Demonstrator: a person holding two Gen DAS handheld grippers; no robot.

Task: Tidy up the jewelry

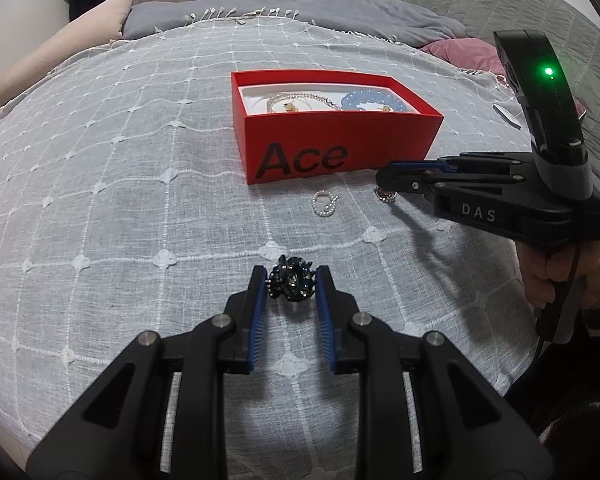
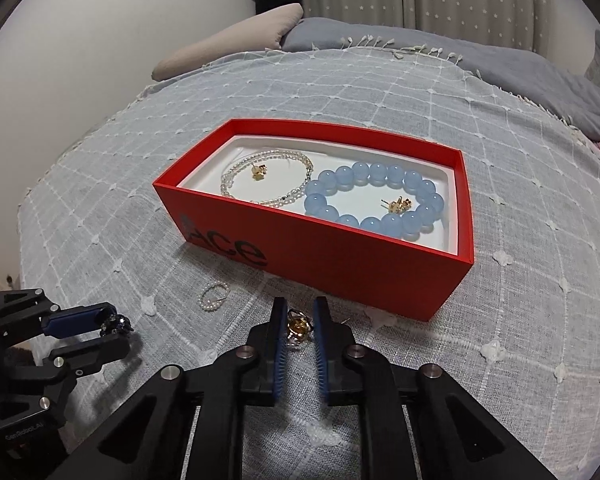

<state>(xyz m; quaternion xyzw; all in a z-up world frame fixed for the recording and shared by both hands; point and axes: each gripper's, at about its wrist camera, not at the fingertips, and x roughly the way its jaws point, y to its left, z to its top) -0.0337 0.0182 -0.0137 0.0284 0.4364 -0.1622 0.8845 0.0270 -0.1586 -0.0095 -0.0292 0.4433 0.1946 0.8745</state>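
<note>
A red box [image 1: 340, 148] marked "Ace" lies open on the bed; it also shows in the right wrist view [image 2: 340, 256]. Inside lie a blue bead bracelet [image 2: 376, 196], a pearl necklace [image 2: 260, 184] and two gold earrings [image 2: 396, 204]. My left gripper [image 1: 292, 280] is shut on a dark blue crystal piece [image 1: 292, 284]; it also shows in the right wrist view [image 2: 114, 330]. My right gripper [image 2: 299, 320] is shut on a gold and silver ring [image 2: 298, 328], just in front of the box. A small pearl ring [image 1: 324, 202] lies loose on the cloth between the grippers.
The bed has a grey checked cloth [image 1: 140, 200] with a fringe. A beige pillow [image 1: 60, 52] lies at the far left and a grey quilt [image 1: 500, 12] at the back right. A purple cushion [image 1: 464, 50] lies behind the right gripper.
</note>
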